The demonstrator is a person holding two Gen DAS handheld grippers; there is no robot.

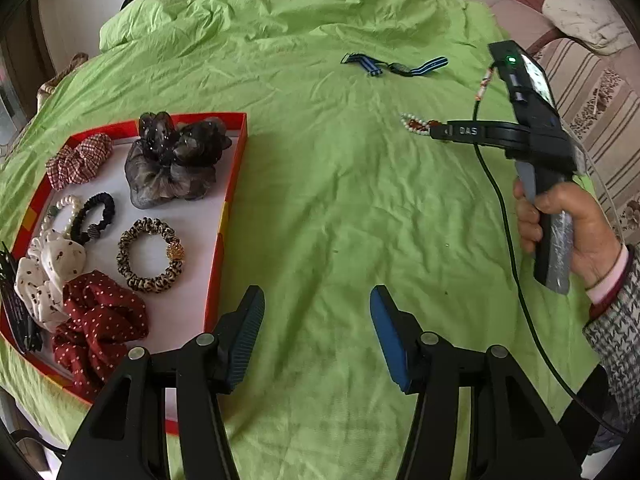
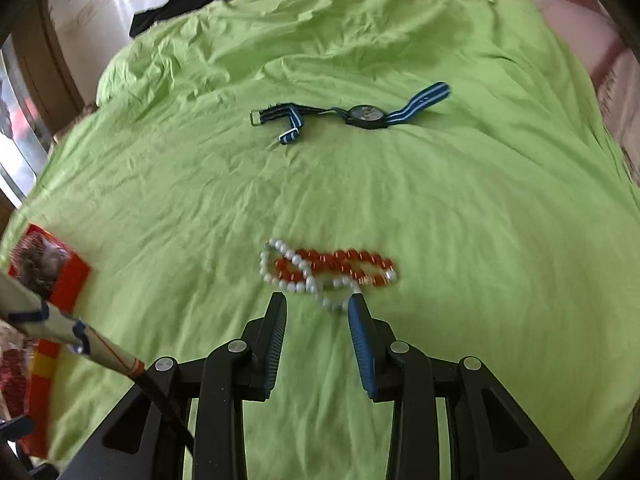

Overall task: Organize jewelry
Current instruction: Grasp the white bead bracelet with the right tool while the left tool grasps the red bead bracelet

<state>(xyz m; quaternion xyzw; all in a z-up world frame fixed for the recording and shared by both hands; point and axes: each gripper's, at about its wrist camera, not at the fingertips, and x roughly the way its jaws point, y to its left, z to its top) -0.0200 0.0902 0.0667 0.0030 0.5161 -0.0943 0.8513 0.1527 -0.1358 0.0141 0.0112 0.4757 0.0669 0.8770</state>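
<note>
A green bedspread covers the whole bed. At its nine o'clock edge sits a red-walled tray full of scrunchies and hair ties. The left gripper hangs over bare cloth, jaws parted and empty. The right gripper, held in a hand, points down at a red-and-white bead necklace at the bed's centre, jaws apart, nothing pinched. A blue striped watch lies beyond, toward twelve o'clock.
</note>
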